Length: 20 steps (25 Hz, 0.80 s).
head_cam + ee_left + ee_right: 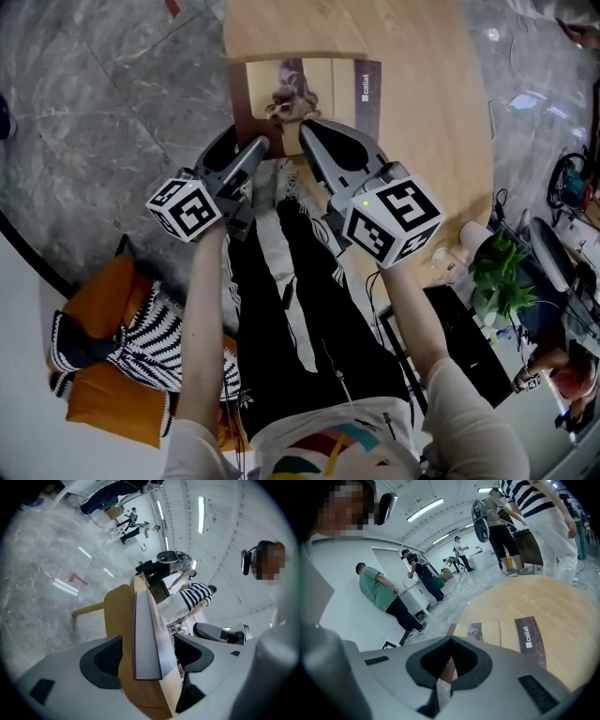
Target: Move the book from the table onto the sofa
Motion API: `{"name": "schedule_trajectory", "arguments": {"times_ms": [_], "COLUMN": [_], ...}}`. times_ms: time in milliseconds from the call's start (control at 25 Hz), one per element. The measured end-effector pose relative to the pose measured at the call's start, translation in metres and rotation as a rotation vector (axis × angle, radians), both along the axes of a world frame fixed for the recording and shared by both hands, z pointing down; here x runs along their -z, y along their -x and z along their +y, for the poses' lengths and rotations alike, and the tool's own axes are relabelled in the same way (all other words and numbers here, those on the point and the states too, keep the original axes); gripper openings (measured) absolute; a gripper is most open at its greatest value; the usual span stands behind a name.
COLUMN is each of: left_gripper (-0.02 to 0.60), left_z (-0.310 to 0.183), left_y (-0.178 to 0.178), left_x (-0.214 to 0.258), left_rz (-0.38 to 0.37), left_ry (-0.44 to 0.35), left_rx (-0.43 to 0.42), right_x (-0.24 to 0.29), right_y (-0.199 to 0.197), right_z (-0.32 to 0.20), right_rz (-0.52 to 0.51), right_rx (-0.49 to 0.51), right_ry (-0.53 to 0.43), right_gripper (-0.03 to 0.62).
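Observation:
The book, with a tan cover and a brown band on its right side, lies flat at the near edge of the round wooden table. My left gripper is at the book's near left corner. In the left gripper view the left gripper is open, rolled on its side. The book's edge and the table rim stand between its pads with gaps on both sides. My right gripper is shut over the book's near edge, its tips meeting with nothing held. The book lies just beyond them.
An orange seat with a black-and-white striped cloth is at the lower left, beside the person's legs in black trousers. A potted plant and cluttered gear stand at the right. Several people stand farther off on the grey marble floor.

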<state>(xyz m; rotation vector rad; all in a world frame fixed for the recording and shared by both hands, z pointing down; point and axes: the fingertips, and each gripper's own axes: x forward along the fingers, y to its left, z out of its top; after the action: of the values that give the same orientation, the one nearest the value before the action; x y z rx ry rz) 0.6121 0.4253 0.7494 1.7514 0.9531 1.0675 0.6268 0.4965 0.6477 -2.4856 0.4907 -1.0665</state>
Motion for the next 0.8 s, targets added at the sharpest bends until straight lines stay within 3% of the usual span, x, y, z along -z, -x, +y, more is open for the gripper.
{"name": "schedule_trajectory", "arguments": {"times_ms": [240, 320, 360, 480, 800], "left_gripper": [0.325, 0.214, 0.189, 0.175, 0.152], "left_z": [0.011, 0.014, 0.014, 0.014, 0.010], "left_y": [0.008, 0.004, 0.002, 0.004, -0.017], "left_x": [-0.004, 0.000, 0.003, 0.005, 0.040], "left_rz": [-0.110, -0.120, -0.126, -0.162, -0.104], "left_ry": [0.092, 0.125, 0.135, 0.165, 0.188], "left_rx": [-0.009, 0.025, 0.039, 0.076, 0.213], "right_x": [-0.002, -0.004, -0.005, -0.007, 0.007], "right_y": [0.003, 0.005, 0.006, 0.005, -0.010], "right_z": [0.000, 0.001, 0.001, 0.000, -0.001], "right_rz": [-0.007, -0.010, -0.012, -0.018, 0.008], "right_rx": [-0.023, -0.030, -0.035, -0.050, -0.054], "right_ry": [-0.025, -0.027, -0.030, -0.044, -0.045], "right_gripper": [0.012, 0.012, 0.012, 0.012, 0.012]}}
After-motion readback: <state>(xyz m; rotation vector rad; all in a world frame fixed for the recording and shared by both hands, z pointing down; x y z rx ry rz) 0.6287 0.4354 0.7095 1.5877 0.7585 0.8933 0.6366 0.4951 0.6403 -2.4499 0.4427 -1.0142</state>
